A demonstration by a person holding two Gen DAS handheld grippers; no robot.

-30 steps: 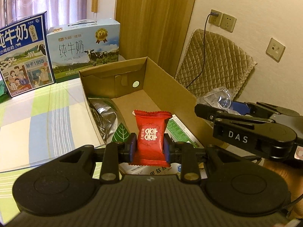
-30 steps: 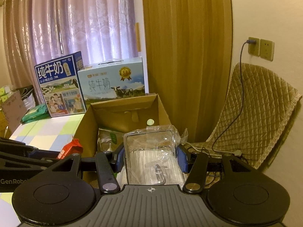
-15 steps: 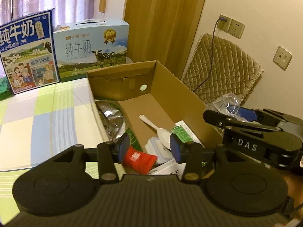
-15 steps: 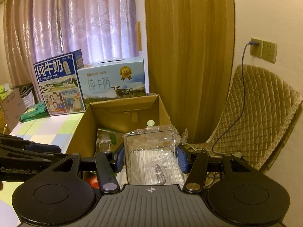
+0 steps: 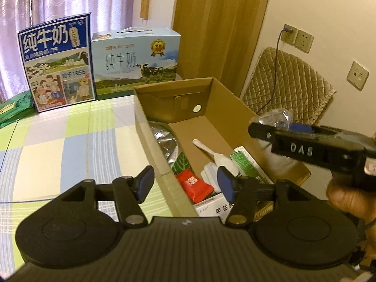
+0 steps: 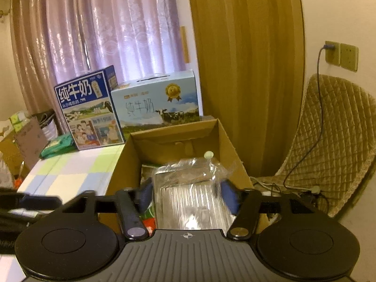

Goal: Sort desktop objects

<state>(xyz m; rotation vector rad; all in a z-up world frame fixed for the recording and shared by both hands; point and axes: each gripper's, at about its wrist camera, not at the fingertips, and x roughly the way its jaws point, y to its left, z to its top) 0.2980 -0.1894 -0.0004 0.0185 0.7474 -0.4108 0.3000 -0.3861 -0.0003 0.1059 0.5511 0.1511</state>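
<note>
Sheer purple curtains cover the window beside a wooden panel. Wall sockets sit on the cream wall above a quilted chair. A checked cloth covers the table.

Two milk cartons, one cardboard box, one red candy, one white spoon, two hand-held grippers.

The left gripper, clamped on the red candy 1 s ago, has spread wide; the candy now lies in the box beside the spoon, left fingers straddling the box's wall
</note>
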